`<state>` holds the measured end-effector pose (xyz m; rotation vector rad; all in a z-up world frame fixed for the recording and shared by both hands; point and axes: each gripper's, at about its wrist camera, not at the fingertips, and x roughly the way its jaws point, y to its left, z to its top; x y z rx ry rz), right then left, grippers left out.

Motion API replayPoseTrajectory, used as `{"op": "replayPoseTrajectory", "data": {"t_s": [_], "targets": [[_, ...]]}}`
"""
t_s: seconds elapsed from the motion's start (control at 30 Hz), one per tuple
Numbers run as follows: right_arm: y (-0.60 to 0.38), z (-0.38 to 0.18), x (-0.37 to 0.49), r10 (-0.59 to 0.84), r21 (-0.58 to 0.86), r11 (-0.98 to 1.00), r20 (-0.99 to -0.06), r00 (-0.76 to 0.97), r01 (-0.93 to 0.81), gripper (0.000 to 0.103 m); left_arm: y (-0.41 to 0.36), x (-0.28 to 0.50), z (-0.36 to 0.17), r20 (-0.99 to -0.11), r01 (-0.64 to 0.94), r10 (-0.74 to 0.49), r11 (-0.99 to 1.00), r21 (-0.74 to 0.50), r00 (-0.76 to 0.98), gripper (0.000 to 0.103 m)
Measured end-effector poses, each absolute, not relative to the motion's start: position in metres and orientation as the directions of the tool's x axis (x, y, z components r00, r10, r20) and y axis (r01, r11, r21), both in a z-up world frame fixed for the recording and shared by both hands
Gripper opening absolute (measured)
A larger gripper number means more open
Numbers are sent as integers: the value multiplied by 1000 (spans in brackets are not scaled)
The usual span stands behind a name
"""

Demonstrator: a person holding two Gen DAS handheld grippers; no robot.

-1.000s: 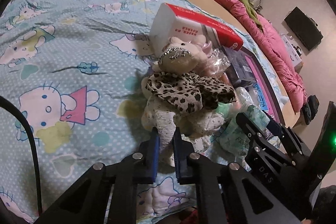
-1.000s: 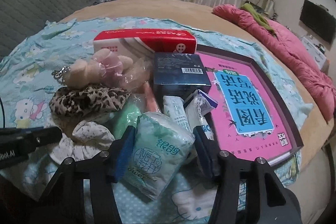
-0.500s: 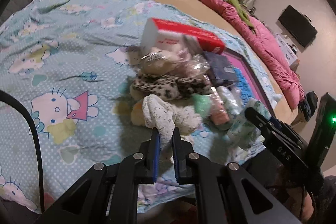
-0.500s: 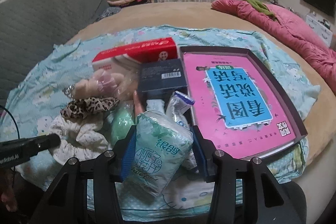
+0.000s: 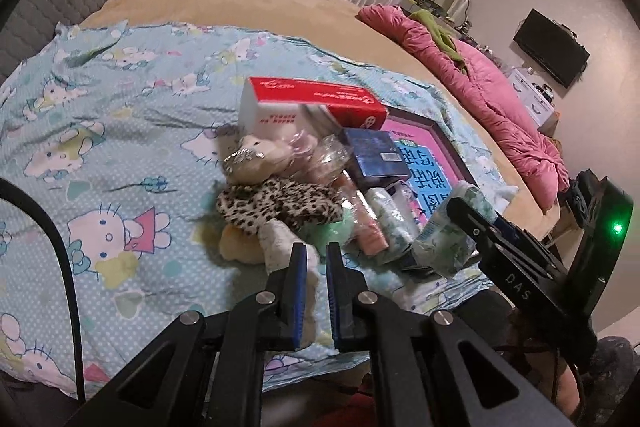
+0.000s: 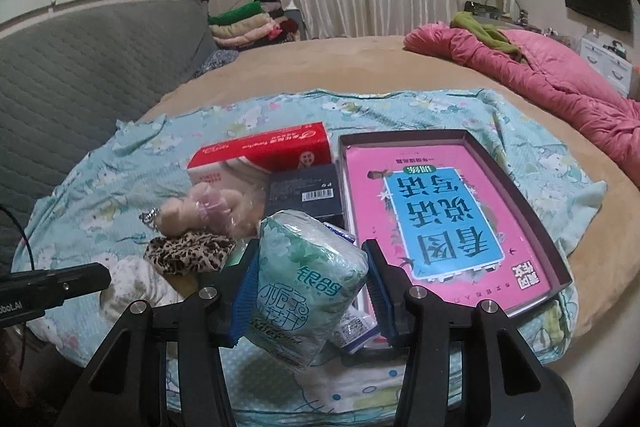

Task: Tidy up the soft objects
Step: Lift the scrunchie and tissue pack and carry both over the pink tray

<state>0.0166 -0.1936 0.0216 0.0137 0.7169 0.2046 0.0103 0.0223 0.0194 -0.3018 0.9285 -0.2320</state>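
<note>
Left tool point(image 5: 316, 267) pinched tight on white scrunchie point(image 5: 280, 243), pile just ahead on bed. Right tool point(image 6: 308, 279) clamps tissue pack point(image 6: 304, 279), long axis upright; box point(image 6: 560, 267) lies right, nearer this hand.

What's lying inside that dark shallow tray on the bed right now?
Inside the tray, a pink book with a blue title panel fills nearly the whole floor. Anything beneath the book is covered.
</note>
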Motion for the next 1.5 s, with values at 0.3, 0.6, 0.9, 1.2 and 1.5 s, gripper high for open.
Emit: {"op": "replayPoseTrajectory", "data": {"t_s": [0.3, 0.6, 0.9, 1.2, 1.5], "targets": [[-202, 22, 17, 205, 109, 978, -644, 737, -176, 51, 25, 17, -14, -819, -16, -225, 962, -274, 527, 9], [-202, 22, 17, 210, 116, 977, -643, 737, -177, 51, 33, 15, -37, -857, -32, -252, 954, -298, 449, 58], [-203, 21, 17, 205, 120, 979, -644, 737, -167, 51, 18, 26, -66, -908, -45, -194, 973, -227, 371, 47], [-206, 26, 16, 203, 113, 979, -625, 754, -170, 51, 20, 16, -52, -890, -17, -181, 978, -207, 419, 11], [-221, 43, 13, 208, 128, 978, -568, 796, -164, 51, -2, 5, 19, -808, 84, -239, 969, -231, 539, 11]]}}
